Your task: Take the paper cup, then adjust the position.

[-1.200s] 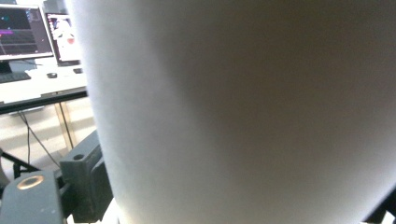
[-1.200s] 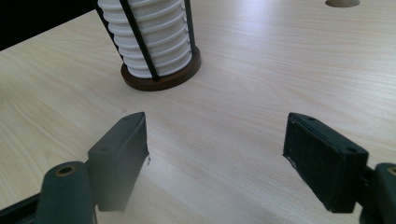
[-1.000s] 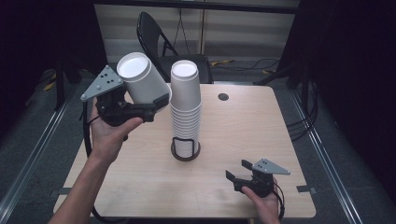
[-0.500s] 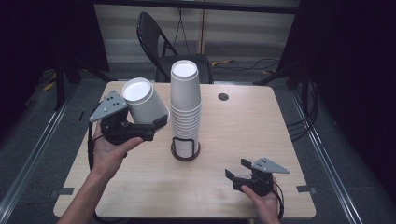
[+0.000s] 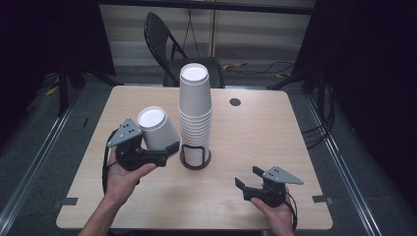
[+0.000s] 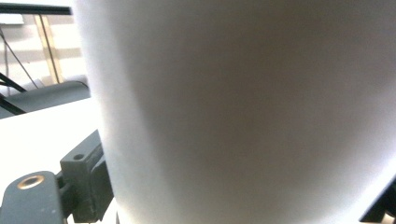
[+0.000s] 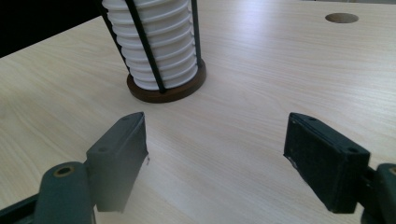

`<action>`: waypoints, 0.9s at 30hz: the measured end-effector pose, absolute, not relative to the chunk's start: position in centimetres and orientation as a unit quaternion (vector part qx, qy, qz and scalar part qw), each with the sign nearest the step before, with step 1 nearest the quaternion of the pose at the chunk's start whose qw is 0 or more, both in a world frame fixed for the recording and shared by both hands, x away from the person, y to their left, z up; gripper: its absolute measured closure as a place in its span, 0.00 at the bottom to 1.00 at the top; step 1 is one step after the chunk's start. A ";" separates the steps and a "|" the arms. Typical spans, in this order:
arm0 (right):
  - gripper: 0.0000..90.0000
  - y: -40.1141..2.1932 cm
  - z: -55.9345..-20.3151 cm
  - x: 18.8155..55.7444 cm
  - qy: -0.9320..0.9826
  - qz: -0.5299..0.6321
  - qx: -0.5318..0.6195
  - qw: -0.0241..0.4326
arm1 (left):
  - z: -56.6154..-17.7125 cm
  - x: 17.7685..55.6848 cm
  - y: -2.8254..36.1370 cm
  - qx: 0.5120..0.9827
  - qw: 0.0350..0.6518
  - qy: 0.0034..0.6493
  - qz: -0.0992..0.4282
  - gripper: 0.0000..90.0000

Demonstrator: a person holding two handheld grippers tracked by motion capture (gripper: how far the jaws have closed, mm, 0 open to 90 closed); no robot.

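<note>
A single white paper cup (image 5: pixel 156 129) is clamped between the jaws of the left gripper (image 5: pixel 169 149), held upside down and tilted, its closed base turned up and toward the left, its mouth end low by the jaws. The cup is carried at the left-centre of the table (image 5: pixel 265 132), just left of the cup stack (image 5: pixel 195 113); whether cup and stack touch cannot be told. In the left gripper view the cup wall (image 6: pixel 243 112) is seen very close, with one black jaw at the lower left edge and a corner of the other at the lower right. The stack of inverted white cups is seated upright in a black wire holder with a round dark base (image 5: pixel 195 158), near the table's middle. The right gripper (image 5: pixel 247 182) is held low at the near right of the table, jaws spread wide with nothing between them; in the right gripper view (image 7: pixel 215 154) bare wood is seen between the jaws, and the holder base (image 7: pixel 167 89) lies farther off. A round cable hole (image 5: pixel 235 102) is set in the far part of the tabletop. A black folding chair (image 5: pixel 169 46) stands beyond the far edge.
</note>
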State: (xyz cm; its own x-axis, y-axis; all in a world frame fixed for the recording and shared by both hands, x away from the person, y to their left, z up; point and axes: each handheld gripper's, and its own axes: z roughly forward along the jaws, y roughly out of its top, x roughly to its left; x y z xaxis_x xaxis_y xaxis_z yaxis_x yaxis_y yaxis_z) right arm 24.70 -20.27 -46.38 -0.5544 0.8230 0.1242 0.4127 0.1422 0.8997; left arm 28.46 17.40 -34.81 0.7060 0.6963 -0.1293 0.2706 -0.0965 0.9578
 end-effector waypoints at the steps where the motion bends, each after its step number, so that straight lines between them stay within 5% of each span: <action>1: 0.23 -20.2 -46.4 24.7 0.728 0.498 0.423 0.206 | -35.1 28.3 17.3 0.719 0.581 0.334 0.183 0.12; 11: 0.30 -19.0 -46.2 24.0 0.728 0.507 0.401 0.229 | -37.3 27.1 16.3 0.738 0.558 0.344 0.163 0.12; 27: 0.40 -16.6 -46.3 23.5 0.725 0.552 0.367 0.187 | -40.4 26.8 14.3 0.743 0.545 0.371 0.111 0.12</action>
